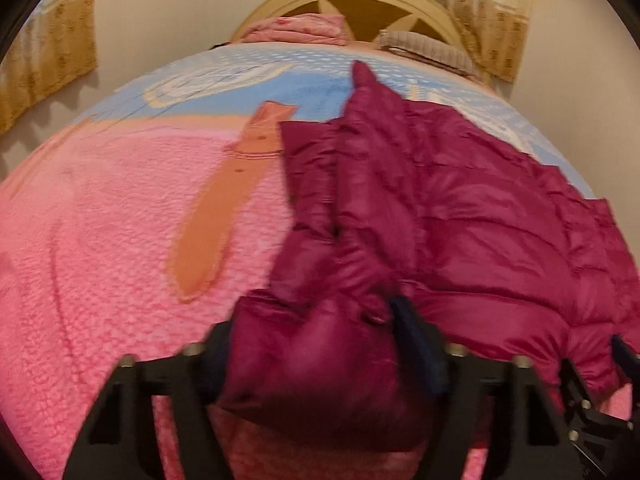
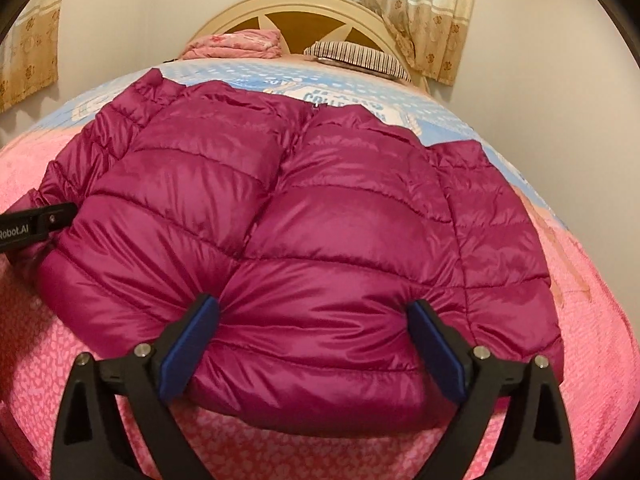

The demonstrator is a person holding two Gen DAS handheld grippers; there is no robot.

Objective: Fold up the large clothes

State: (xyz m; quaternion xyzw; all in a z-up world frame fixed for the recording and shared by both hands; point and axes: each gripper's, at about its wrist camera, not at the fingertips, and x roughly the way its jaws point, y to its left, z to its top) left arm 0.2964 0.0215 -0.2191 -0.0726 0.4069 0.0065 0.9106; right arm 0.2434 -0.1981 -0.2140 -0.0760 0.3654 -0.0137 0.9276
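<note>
Two claws work at the near edge of a magenta puffer jacket (image 2: 304, 216) lying spread on a bed. Nearest in the left wrist view, the left claw (image 1: 320, 344) is clenched on a bunched sleeve end (image 1: 320, 364) of the jacket, fabric filling the gap between its fingers. In the right wrist view the right claw (image 2: 312, 320) stands wide, its blue pads (image 2: 188, 344) to either side of the jacket's hem, which bulges between them; whether they press on it I cannot tell. Under the jacket lies a pink and blue bedspread (image 2: 580, 340). Farther back, at the head of the bed, a folded pink blanket (image 2: 236, 46) and a striped pillow (image 2: 356, 58) rest against a curved headboard (image 2: 304, 12), with curtains (image 2: 416, 4) behind.
</note>
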